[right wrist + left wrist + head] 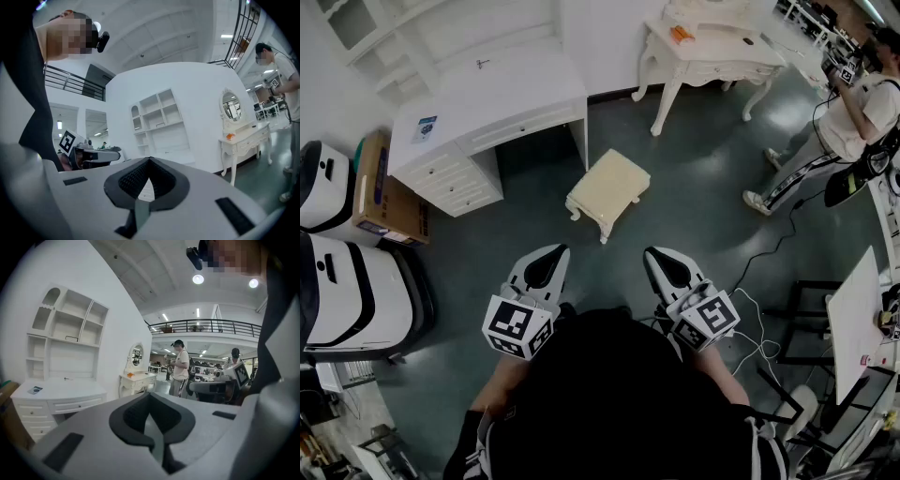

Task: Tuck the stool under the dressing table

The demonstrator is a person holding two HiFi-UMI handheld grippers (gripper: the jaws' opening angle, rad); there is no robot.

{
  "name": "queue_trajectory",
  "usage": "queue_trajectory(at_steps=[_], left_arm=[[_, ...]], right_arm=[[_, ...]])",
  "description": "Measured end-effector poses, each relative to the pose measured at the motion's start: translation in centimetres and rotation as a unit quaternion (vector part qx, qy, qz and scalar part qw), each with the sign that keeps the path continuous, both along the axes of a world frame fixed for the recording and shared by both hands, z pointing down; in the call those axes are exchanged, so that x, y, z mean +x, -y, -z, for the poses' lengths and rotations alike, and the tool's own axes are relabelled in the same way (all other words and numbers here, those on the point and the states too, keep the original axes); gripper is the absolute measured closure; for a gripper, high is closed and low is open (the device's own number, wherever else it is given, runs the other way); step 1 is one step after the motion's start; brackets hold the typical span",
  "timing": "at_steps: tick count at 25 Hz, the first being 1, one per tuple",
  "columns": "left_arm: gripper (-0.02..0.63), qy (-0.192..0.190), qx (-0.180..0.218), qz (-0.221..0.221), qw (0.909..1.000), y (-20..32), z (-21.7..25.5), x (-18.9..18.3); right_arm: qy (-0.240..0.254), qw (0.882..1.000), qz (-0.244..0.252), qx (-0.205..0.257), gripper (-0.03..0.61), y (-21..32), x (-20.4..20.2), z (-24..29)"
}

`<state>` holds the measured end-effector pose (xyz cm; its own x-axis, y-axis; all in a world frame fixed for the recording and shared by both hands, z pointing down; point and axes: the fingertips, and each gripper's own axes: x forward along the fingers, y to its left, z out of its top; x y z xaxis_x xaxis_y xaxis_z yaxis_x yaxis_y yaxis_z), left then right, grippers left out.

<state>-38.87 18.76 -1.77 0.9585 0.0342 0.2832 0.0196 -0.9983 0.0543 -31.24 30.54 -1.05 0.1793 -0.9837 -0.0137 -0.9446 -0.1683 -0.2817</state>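
While the grey-green polished floor [694,216] took up most of the head view, a wide white dressing table with drawers and an open shelf unit [492,98] filled the far left against the white wall, its dark knee gap facing the room. At the far right stood a smaller ornate white dressing table with curved legs and an oval mirror [712,56]. Two white-and-black machines [347,281] sat along the left edge, and a brown cardboard box [389,192] rested beside the wide table's drawers. A person in a pale top and striped dark trousers [853,122] stood at the right. The cream cushioned stool with white curved legs [609,192] stood upright on the open floor, just near and right of the wide table's knee gap, under neither table and touching neither. Nearest of all, the left gripper [551,253] and the right gripper [656,255] were held side by side, apart from the stool and pointing towards it. Each was clenched, its jaws pressed together on nothing. A small orange object [680,36] lay on the ornate table's top.
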Motion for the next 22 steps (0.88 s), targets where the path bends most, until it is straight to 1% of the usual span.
queue_trajectory(at_steps=[6,10,14,18,22], left_arm=[[0.609,-0.002,-0.003,0.004,1.0,-1.0,-0.3,0.8],[0.609,0.0,-0.004,0.005,1.0,-2.1,-0.6,1.7],[0.609,0.003,-0.007,-0.005,1.0,-4.1,-1.4,3.0],[0.609,0.001,-0.011,-0.017,0.9998,-6.2,-2.4,5.0],[0.609,-0.004,-0.009,-0.022,0.9997,-6.9,-2.4,7.0]], right_arm=[[0.013,1.0,-0.002,-0.002,0.56,-1.3,1.3,-0.3],[0.007,1.0,0.002,0.019,0.56,-2.6,1.9,0.5],[0.018,0.999,-0.026,0.017,0.56,-5.7,3.7,-0.2],[0.026,0.999,-0.046,0.007,0.559,-9.3,4.9,-1.3],[0.037,0.998,-0.057,-0.003,0.558,-11.4,5.5,-2.2]])
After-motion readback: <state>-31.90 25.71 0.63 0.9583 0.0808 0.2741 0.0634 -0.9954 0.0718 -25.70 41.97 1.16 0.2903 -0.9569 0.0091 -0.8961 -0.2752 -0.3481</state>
